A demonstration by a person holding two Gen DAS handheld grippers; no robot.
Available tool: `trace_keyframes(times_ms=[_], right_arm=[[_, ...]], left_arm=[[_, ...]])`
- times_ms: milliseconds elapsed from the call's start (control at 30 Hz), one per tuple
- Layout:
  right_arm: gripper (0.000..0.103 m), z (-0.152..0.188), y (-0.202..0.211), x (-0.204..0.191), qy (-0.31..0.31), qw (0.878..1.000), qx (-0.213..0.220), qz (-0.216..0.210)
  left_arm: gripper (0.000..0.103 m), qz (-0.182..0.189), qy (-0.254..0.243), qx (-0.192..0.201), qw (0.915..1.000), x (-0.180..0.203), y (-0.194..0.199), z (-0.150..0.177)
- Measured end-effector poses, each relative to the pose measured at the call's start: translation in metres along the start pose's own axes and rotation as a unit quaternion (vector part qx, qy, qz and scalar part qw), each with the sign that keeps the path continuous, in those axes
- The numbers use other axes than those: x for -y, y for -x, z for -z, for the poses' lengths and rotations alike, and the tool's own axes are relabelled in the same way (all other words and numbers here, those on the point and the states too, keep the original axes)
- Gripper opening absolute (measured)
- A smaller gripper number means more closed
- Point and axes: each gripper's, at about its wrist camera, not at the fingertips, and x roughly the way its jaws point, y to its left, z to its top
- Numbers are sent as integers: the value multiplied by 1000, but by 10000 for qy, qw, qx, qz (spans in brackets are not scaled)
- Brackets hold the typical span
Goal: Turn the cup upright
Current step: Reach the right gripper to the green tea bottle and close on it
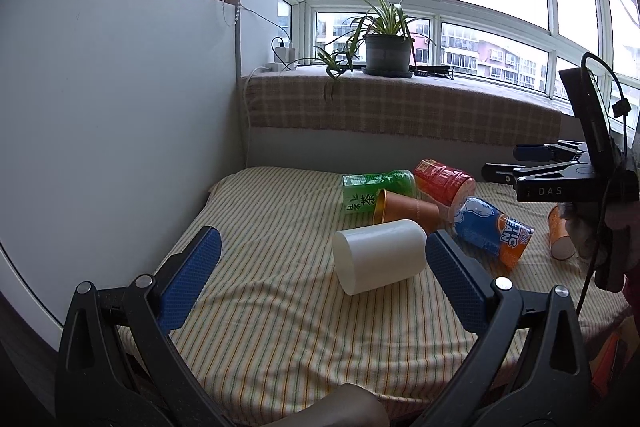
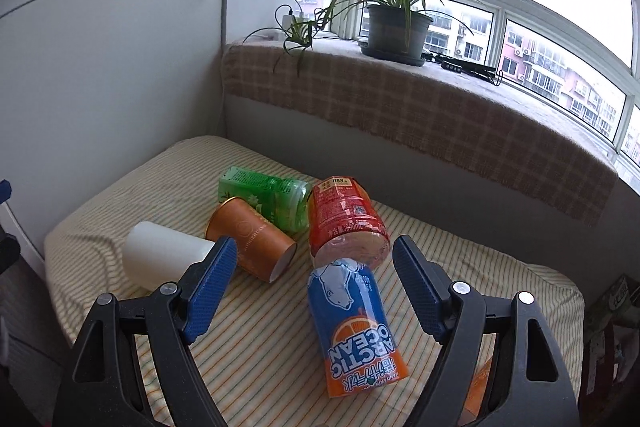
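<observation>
Your striped cloth (image 1: 280, 307) covers a small table tucked into a corner, with a white cabinet (image 1: 100, 127) on the left and, at the far side, a windowsill under a checked blanket (image 1: 400, 107). A potted plant (image 1: 387, 47) stands on that sill before wide windows. Your left gripper (image 1: 320, 267) is spread wide, holding nothing; the white cup (image 1: 378, 255) lies on its side between its pads. Your right gripper (image 2: 314, 283) is likewise released over the blue-and-orange cup (image 2: 356, 327). Copper (image 2: 252, 239), green (image 2: 268, 203) and red (image 2: 348, 223) cups lie clustered behind.
</observation>
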Motion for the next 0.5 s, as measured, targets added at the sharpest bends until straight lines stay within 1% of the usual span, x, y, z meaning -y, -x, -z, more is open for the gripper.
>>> trace_keyframes(times_ms=[67,133,300,400,500], right_arm=[[80,-12,-16,-2,355,9990,-247,-120],[80,-24,-34,-6,721,9956,-501,-332],[80,-51,-82,-10,1450,9821,-1088,-505],[80,-64,-111,-11,1812,9697,-1496,-664],[80,-70,-138,-19,2300,9528,-1853,-704]], left_arm=[[103,23,52,-76,10000,-6,-2,1],[103,58,89,-131,9999,-9,-3,3],[103,235,218,-378,9988,-11,-11,13],[103,311,242,-551,9977,-8,-16,20],[103,342,270,-673,9968,-7,-21,23]])
